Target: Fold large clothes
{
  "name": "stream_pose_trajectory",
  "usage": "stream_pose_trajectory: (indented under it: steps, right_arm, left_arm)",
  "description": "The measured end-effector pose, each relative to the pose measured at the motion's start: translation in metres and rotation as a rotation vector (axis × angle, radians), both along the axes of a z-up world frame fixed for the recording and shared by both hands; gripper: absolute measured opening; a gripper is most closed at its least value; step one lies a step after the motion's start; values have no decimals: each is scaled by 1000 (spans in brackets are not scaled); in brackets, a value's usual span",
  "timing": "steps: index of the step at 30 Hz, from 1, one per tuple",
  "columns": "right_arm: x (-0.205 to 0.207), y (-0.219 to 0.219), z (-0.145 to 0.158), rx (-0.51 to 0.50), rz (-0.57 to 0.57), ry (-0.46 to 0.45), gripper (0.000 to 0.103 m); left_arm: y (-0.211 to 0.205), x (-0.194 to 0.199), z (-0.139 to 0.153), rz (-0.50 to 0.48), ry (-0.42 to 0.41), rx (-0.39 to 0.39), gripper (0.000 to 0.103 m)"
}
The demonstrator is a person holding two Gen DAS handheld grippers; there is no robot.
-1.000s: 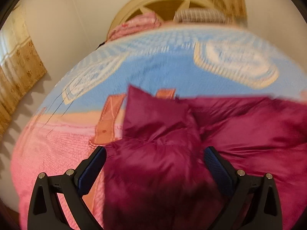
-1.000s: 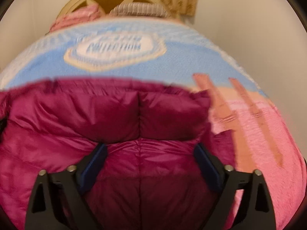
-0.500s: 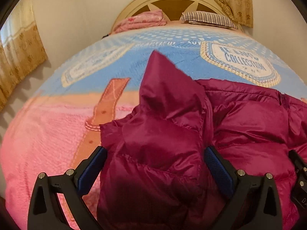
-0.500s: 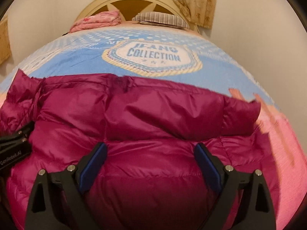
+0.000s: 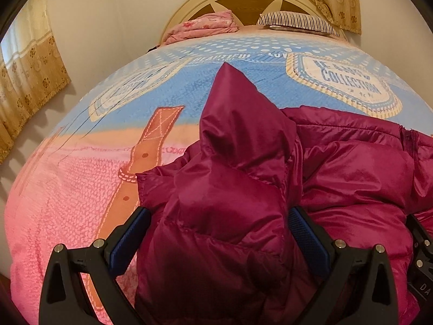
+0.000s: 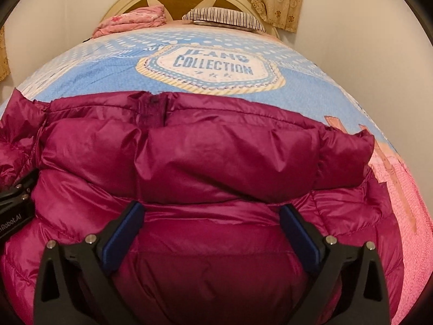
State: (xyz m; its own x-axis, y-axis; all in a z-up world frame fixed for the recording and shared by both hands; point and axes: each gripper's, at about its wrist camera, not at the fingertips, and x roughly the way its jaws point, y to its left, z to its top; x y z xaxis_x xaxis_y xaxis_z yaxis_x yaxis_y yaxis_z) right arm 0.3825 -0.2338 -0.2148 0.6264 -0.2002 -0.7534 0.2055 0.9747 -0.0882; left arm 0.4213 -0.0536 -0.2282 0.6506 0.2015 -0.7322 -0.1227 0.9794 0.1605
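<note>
Both grippers sit low over the magenta puffer jacket (image 6: 216,162) on the bed (image 5: 67,203), side by side. Right gripper (image 6: 211,224): jaws spread wide and just been opening further, quilted body between the blue pads (image 6: 123,230) but nothing pinched. Left gripper (image 5: 217,233): also wide, a bulging fold of jacket fills the gap between its pads; whether the fabric presses on them can't be told, looks loose.

Key relation: jacket lies directly ahead of and under both tools, long axis running across the bed, left to right in the right wrist view. Left gripper is nearer the bunched end, where a peaked flap (image 5: 238,113) stands up; right gripper is nearer the flatter middle, with the zipper area (image 6: 151,111) straight ahead at the far edge.

Jacket look: shiny, puffy, horizontal quilting, already doubled over into a thick roll, far edge near the "JEANS COLLECTION" print (image 6: 213,65). Puffy fill probably springs back, so the peaked flap likely needs pressing flat next.
</note>
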Motion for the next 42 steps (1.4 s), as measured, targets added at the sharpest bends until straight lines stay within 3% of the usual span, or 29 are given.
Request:
stream_pose_trajectory:
  steps: [3, 5, 9, 13, 15, 19, 24, 28, 31, 33, 35, 42]
  right_arm:
    - [0, 0, 2, 4, 2, 11, 102]
    - [-9, 1, 11, -11, 13, 18, 100]
    - [-70, 12, 40, -26, 17, -106, 102]
    - [-94, 26, 14, -63, 25, -71, 103]
    - [-99, 30, 2, -83, 24, -95, 103]
    - [-91, 29, -3, -77, 29, -62, 103]
    - [-99, 25, 5, -61, 32, -61, 102]
    - [-140, 29, 30, -25, 25, -125, 103]
    - [-156, 43, 28, -65, 57, -128, 103]
    - [-156, 48, 14, -91, 61, -107, 103]
    - [-153, 51, 3, -114, 62, -99, 103]
    - [-149, 49, -10, -109, 62, -120, 103]
  left_arm:
    - [1, -4, 9, -19, 35, 6, 102]
    - [7, -22, 23, -17, 13, -20, 102]
    - [12, -67, 35, -53, -64, -32, 102]
    - [11, -79, 7, -52, -47, -43, 102]
    - [15, -78, 2, -43, -43, -85, 102]
    - [15, -77, 0, -38, -27, -93, 102]
    - [24, -96, 14, -14, -7, -114, 102]
    - [39, -139, 36, -17, -80, -158, 102]
    - [51, -153, 26, 18, -72, -190, 102]
    - [56, -147, 3, 27, 14, -230, 102]
    - [60, -148, -6, 31, 5, -297, 102]
    - [44, -149, -8, 1, -24, -247, 102]
